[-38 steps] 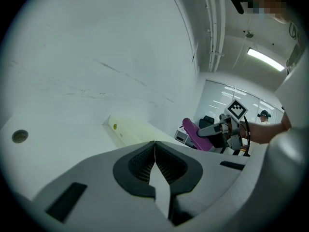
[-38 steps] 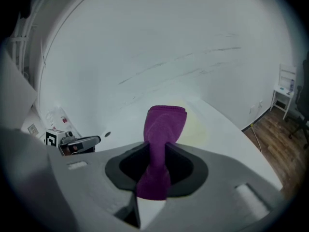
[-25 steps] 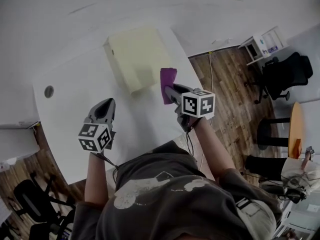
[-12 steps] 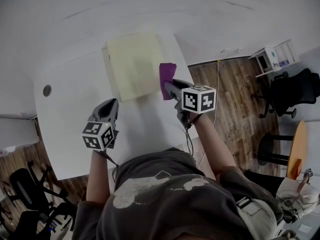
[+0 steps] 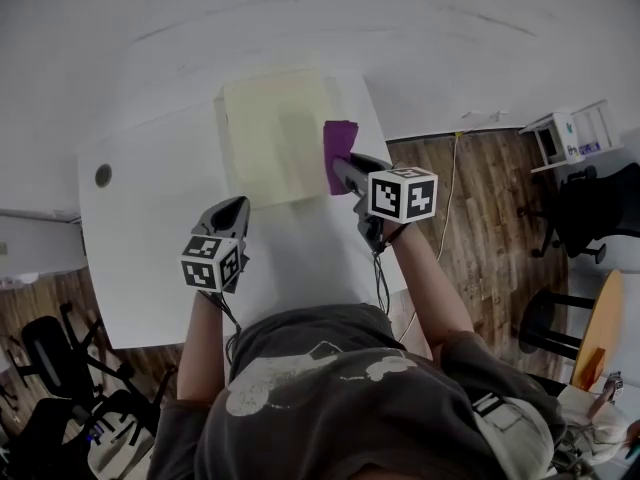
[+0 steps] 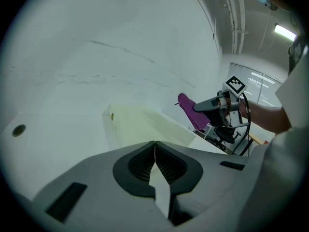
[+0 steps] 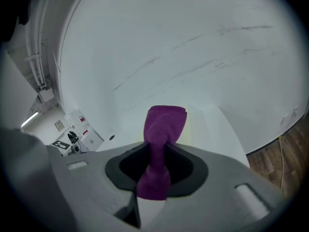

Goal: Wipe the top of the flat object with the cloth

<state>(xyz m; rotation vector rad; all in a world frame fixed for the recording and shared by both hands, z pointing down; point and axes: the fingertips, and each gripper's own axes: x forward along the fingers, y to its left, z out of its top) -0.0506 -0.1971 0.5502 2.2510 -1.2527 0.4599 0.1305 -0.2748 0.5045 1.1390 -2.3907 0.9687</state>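
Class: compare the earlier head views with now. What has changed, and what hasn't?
The right gripper carried the cloth slightly forward along the flat object's right edge; the left gripper edged closer to its near edge. Unchanged: right gripper shut on the cloth, left shut and empty, object in place.

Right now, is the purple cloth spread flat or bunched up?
Bunched up: the purple cloth is pinched into a narrow fold between the shut jaws of the right gripper, not spread out.
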